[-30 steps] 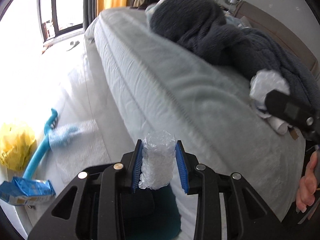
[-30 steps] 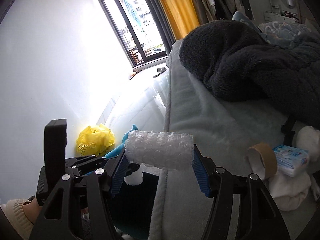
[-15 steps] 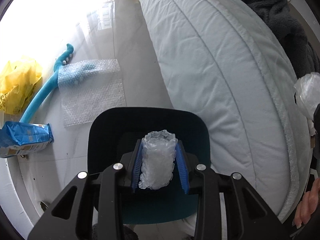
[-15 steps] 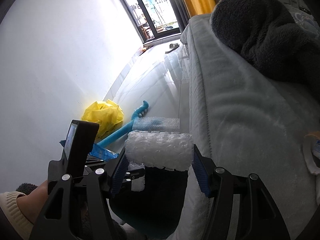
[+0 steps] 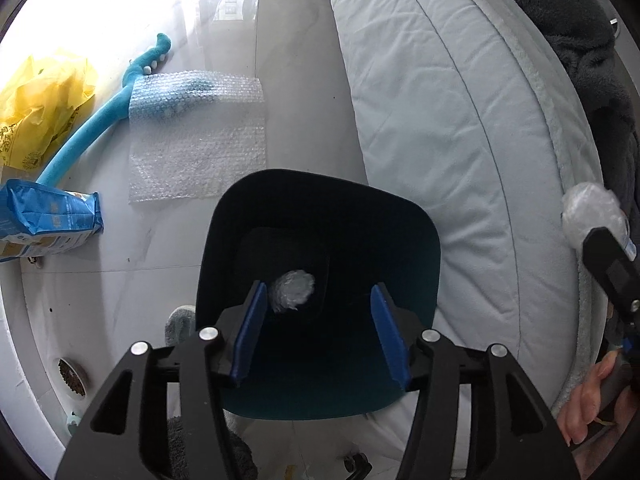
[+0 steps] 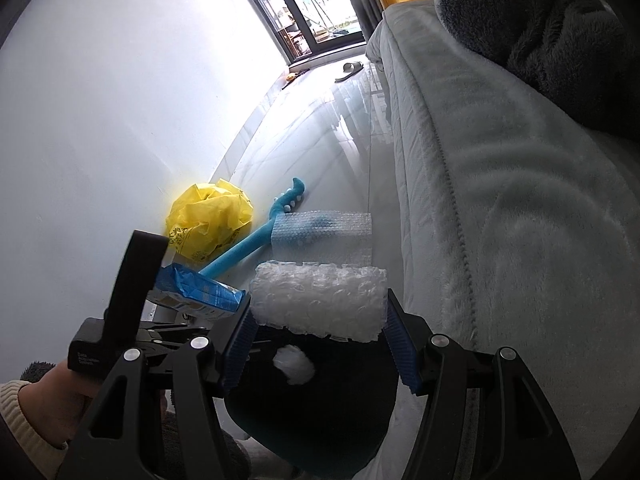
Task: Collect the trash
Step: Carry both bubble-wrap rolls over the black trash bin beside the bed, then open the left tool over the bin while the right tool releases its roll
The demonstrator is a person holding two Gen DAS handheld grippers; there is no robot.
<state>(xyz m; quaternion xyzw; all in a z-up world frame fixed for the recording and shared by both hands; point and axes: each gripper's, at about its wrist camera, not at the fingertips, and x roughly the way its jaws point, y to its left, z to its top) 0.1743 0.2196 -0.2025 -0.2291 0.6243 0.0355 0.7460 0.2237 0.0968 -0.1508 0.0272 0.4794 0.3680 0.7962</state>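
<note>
The left claw [image 5: 316, 332] hangs over the dark teal bin [image 5: 320, 220] with its jaws spread and empty; a small bubble-wrap wad [image 5: 292, 291] lies at the bin's bottom, likely dropped there. The right claw [image 6: 318, 344], tilted down just beside it, grips a bubble-wrap roll [image 6: 320, 300] by its ends above the bin, seemingly next. A flat bubble-wrap sheet [image 5: 198, 138] lies on the floor beyond, left of the bed [image 5: 460, 120].
</note>
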